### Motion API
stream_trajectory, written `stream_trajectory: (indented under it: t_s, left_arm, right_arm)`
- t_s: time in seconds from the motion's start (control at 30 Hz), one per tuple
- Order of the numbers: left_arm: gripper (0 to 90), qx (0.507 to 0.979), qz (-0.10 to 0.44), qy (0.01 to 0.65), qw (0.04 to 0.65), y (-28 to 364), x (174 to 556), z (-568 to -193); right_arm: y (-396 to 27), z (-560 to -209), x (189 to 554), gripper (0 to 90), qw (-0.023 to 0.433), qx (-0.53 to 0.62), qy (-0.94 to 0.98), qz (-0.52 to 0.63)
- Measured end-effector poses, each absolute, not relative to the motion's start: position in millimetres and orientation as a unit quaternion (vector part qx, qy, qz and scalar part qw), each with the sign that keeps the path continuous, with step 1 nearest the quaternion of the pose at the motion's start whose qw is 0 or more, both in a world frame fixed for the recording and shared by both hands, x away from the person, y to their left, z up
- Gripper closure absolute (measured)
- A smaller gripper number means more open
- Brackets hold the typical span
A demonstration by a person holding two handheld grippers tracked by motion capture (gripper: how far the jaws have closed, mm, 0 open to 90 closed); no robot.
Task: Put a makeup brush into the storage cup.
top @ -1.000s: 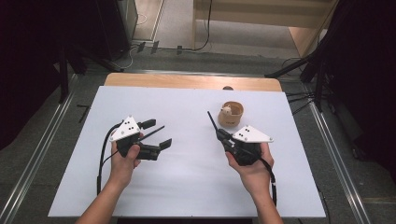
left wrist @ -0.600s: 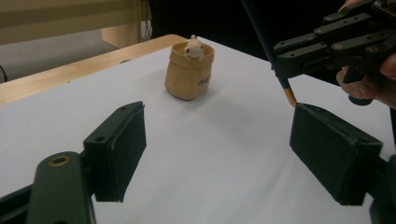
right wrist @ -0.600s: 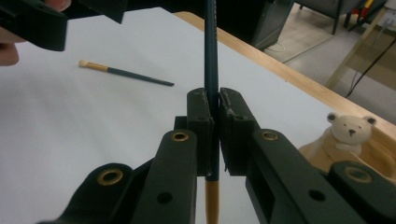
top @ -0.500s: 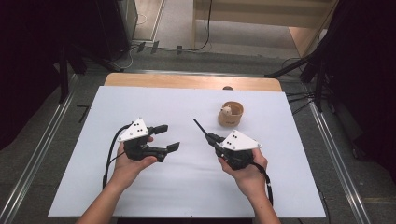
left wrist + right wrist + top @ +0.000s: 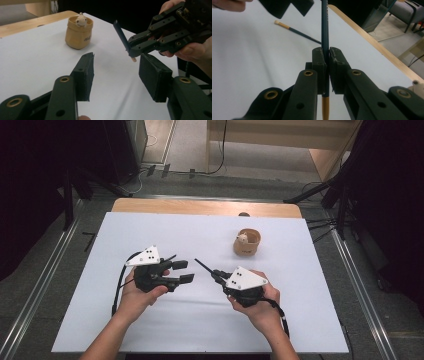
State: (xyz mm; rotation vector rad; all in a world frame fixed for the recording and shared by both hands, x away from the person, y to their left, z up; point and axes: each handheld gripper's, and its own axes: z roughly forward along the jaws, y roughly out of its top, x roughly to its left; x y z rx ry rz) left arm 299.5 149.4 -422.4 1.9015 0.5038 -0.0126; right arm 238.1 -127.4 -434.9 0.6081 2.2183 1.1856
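We see the right gripper (image 5: 205, 268) clenched on a dark blue pencil (image 5: 325, 30), its jaws pressed tight against the shaft. In the right gripper view the pencil runs straight up between the jaws, with a yellow-orange length (image 5: 325, 107) showing below them. From the high view this pencil (image 5: 204, 267) juts out toward the left gripper (image 5: 183, 272), above the middle of the white surface (image 5: 310, 320).

The left gripper's jaws have just been closing and stand half closed, with nothing between them and their pads touching nothing. In the left gripper view the pencil (image 5: 121, 37) stands tilted just beyond the gap, held by the right gripper (image 5: 135, 50), its pale tip (image 5: 133, 59) pointing down near the left gripper's far pad. We cannot tell whether tip and pad touch.

A second pencil (image 5: 297, 32) lies flat on the surface in the right gripper view, dark along most of its length with a yellow part and a pale end (image 5: 276, 22), beyond the held one and well apart from both grippers.

A small tan cup (image 5: 247, 243) stands upright toward the far right part of the surface, with a pale little figure (image 5: 81, 20) peeking over its rim. It is well apart from both grippers. The wooden far edge (image 5: 205, 207) of the table shows past the white surface.
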Motion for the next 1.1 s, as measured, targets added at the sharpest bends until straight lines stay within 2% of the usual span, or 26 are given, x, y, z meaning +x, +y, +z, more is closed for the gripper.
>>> stream_trajectory:
  t_s: [0.33, 0.63, 1.1]
  left_arm:
    - [55.3, 0.814, -0.107, 0.211, 0.53, 148.9, 304.1, -419.6]
    - [65.4, 0.825, -0.118, 0.234, 0.501, 146.7, 304.2, -419.3]
    - [75.0, 0.825, -0.137, 0.251, 0.488, 146.2, 306.2, -420.9]
  right_arm:
    - [-110.4, -438.5, 232.2, 85.4, 0.257, 0.168, 0.854, 0.421]
    - [-103.7, -441.8, 230.5, 85.4, 0.262, 0.155, 0.864, 0.4]
    - [-100.5, -442.9, 229.0, 85.4, 0.27, 0.139, 0.872, 0.385]
